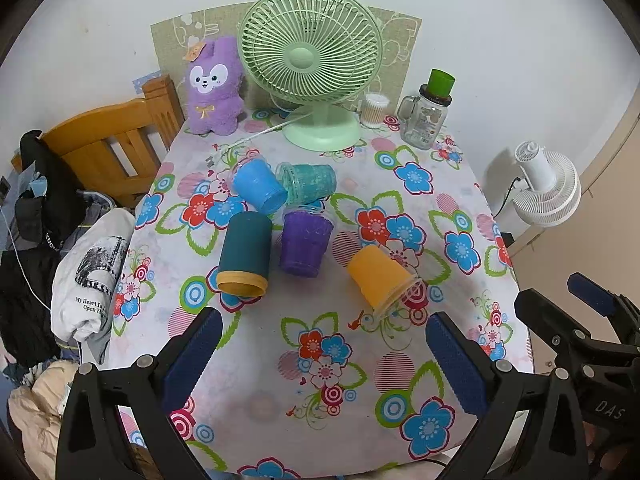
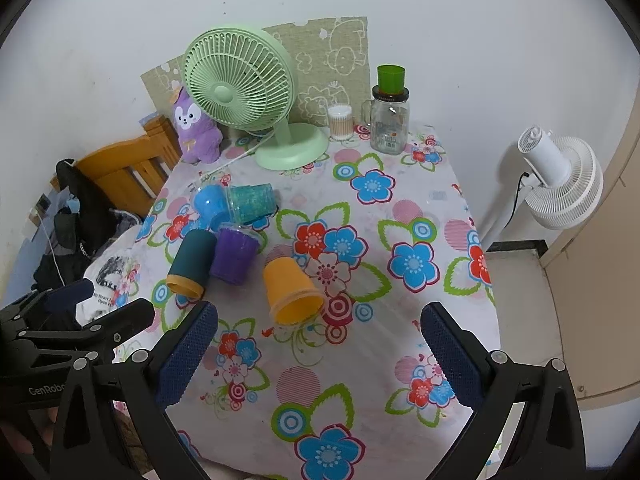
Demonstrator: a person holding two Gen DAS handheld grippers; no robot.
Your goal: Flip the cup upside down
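Several cups sit on the flowered tablecloth point(image 1: 320, 432). An orange cup point(image 1: 378, 278) point(image 2: 290, 290) lies on its side, mouth toward me. A dark teal cup with an orange rim point(image 1: 244, 254) point(image 2: 190, 264), a blue cup point(image 1: 258, 186) point(image 2: 208, 202) and a turquoise cup point(image 1: 308, 182) point(image 2: 252, 198) also lie on their sides. A purple cup point(image 1: 304, 242) point(image 2: 234, 254) stands among them. My left gripper point(image 1: 324, 360) is open and empty, near the table's front. My right gripper point(image 2: 320, 352) is open and empty, just in front of the orange cup.
A green desk fan point(image 1: 310, 60), a purple plush point(image 1: 214, 88), a cotton-swab jar point(image 1: 374, 110) and a glass jar with a green cup on top point(image 1: 426, 116) stand at the back. A wooden chair with clothes point(image 1: 116, 148) is left; a white fan point(image 1: 546, 184) is right.
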